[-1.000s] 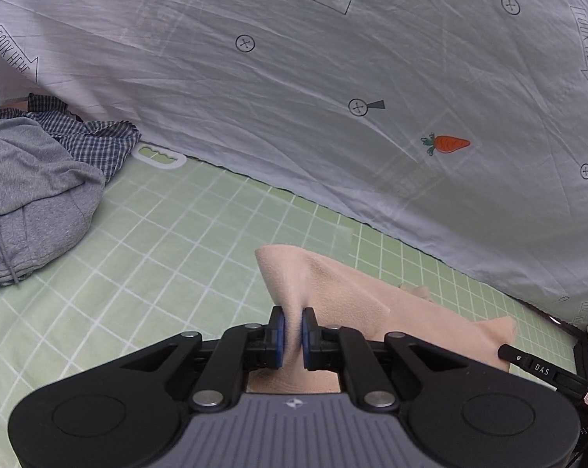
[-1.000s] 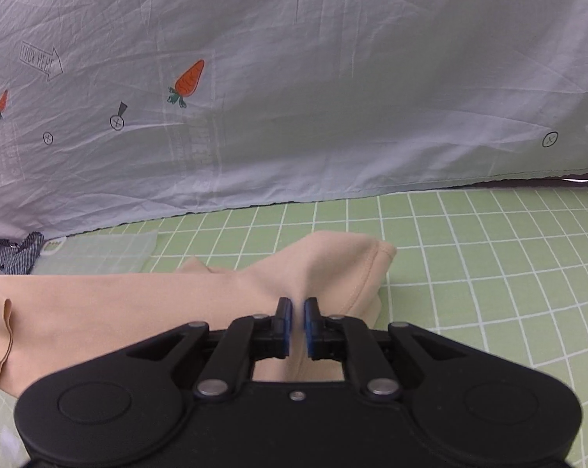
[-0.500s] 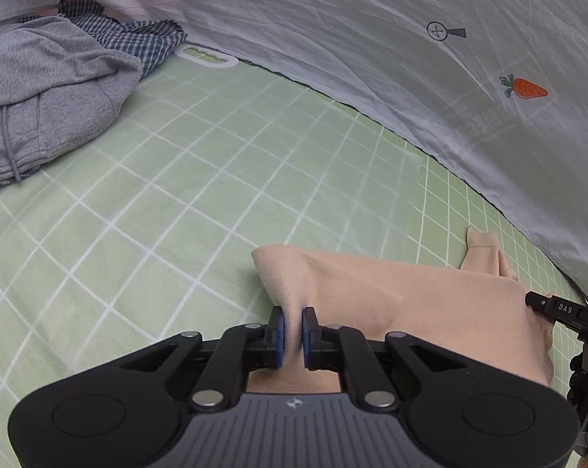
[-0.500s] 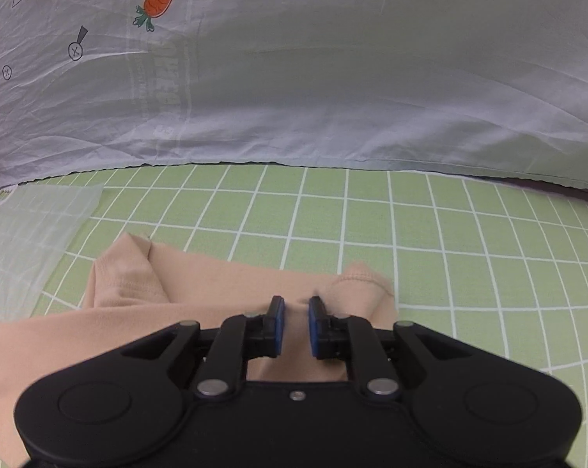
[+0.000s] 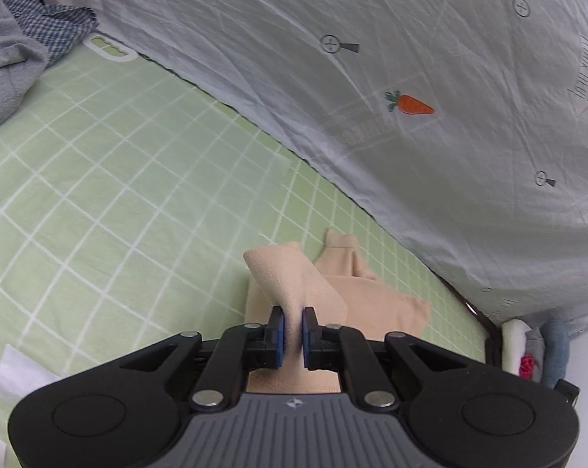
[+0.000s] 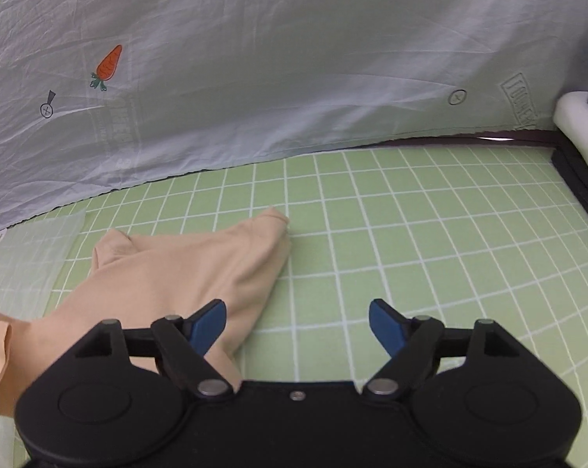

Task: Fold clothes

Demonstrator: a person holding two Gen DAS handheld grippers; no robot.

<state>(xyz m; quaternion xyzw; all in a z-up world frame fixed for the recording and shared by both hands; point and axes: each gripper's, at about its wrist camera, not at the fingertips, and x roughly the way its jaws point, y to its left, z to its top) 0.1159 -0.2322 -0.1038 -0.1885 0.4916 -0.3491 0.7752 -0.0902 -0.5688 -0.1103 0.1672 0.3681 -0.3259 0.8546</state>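
A peach-coloured garment (image 5: 344, 292) lies on the green checked mat (image 5: 118, 195). My left gripper (image 5: 293, 329) is shut on a raised fold of this garment and holds it a little above the rest of the cloth. In the right wrist view the same peach garment (image 6: 169, 277) lies flat on the mat, spread to the left. My right gripper (image 6: 298, 321) is open and empty, its left fingertip (image 6: 208, 321) over the garment's edge, its right fingertip over bare mat.
A white sheet (image 5: 411, 78) with carrot prints hangs along the mat's far edge. A grey hoodie (image 5: 1, 78) and a blue checked shirt (image 5: 48, 27) are piled at the far left. A black frame and white padding (image 6: 578, 136) bound the mat on the right.
My right gripper has opened and let go of the garment, which now lies flat. My left gripper stays shut on its fold and has swung toward the right.
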